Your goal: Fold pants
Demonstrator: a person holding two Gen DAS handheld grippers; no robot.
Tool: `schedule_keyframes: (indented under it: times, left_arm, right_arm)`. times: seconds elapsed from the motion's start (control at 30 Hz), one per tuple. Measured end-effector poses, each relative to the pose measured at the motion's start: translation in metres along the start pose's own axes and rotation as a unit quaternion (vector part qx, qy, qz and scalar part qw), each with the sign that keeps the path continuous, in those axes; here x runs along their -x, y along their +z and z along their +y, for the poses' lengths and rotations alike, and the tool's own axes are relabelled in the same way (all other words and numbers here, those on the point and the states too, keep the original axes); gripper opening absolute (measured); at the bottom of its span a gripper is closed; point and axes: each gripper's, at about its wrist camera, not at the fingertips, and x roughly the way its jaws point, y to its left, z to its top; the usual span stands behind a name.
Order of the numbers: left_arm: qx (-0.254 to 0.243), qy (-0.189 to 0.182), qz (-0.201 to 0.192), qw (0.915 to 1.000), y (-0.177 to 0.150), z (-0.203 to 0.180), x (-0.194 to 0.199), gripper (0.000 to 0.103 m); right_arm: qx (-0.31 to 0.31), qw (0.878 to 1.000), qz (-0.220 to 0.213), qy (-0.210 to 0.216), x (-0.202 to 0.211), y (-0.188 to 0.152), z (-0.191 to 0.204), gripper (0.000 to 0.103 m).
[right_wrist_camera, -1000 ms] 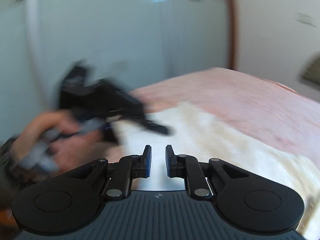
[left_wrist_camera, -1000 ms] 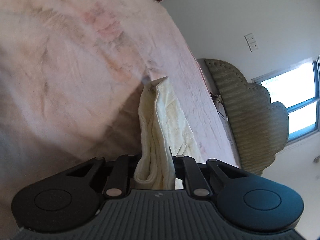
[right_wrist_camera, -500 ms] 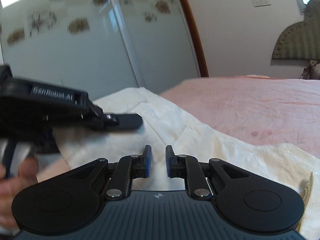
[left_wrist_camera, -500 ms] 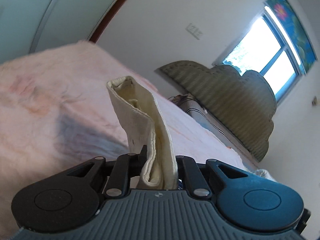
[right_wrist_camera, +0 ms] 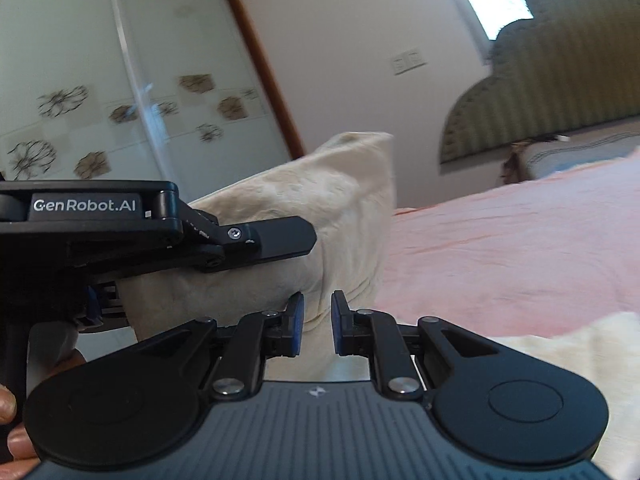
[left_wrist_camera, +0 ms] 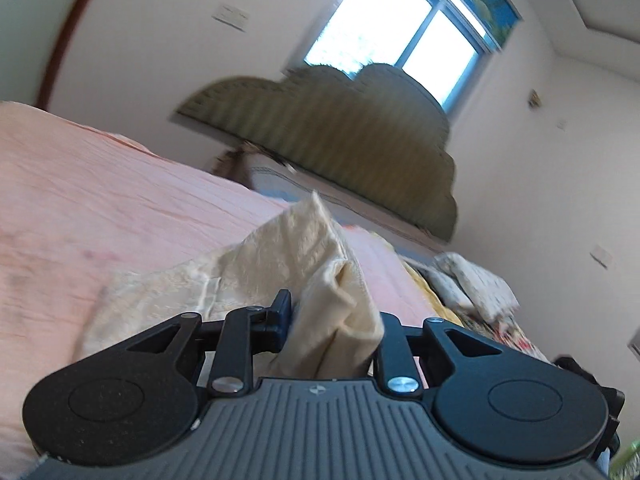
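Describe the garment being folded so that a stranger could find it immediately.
Start at the bed's pink sheet. On it lie cream pants, one bunched part lifted between the left hand-held gripper's fingers. They are pale and textured, unlike the patterned bedding near the headboard.

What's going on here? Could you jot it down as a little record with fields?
Setting: bedroom, pink bedspread, olive padded headboard
Garment: cream fabric pants, partly lifted off the bed
Left gripper: cloth bunched between its jaws, which have just been opening
Right gripper: jaws slightly apart, gripping nothing
Stage: fold under way
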Motion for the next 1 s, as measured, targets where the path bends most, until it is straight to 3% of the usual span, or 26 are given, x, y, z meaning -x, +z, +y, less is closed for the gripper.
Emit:
schedule_keyframes:
  times: [0.23, 0.47, 0.67, 0.83, 0.93, 1.0]
  left_arm:
    - [-0.037, -0.033, 0.053, 0.9974, -0.039, -0.040, -0.071, 0.024]
    - [-0.047, -0.036, 0.081, 0.9949, -0.074, -0.050, -0.107, 0.028]
    - [-0.022, -0.053, 0.128, 0.9901, -0.092, -0.038, -0.138, 0.037]
    - [0.023, -0.070, 0.192, 0.9785, -0.101, -0.014, -0.154, 0.045]
    - [0.064, -0.101, 0.211, 0.9701, -0.093, -0.002, -0.146, 0.053]
    - [0.056, -0.115, 0.194, 0.9727, -0.081, 0.002, -0.131, 0.056]
  right_arm:
    - [-0.057, 0.996, 0.005, -0.062, 0.028, -0.012, -0.058, 0.014]
    - [-0.088, 0.991, 0.017, -0.096, 0.035, -0.017, -0.101, 0.014]
    - [-0.117, 0.984, 0.051, -0.122, 0.034, -0.024, -0.123, 0.015]
    - [-0.092, 0.978, 0.093, -0.165, 0.049, -0.035, -0.130, 0.015]
    - [-0.093, 0.975, 0.083, -0.184, 0.073, -0.036, -0.138, 0.015]
    - [-0.097, 0.968, 0.060, -0.222, 0.085, -0.028, -0.143, 0.015]
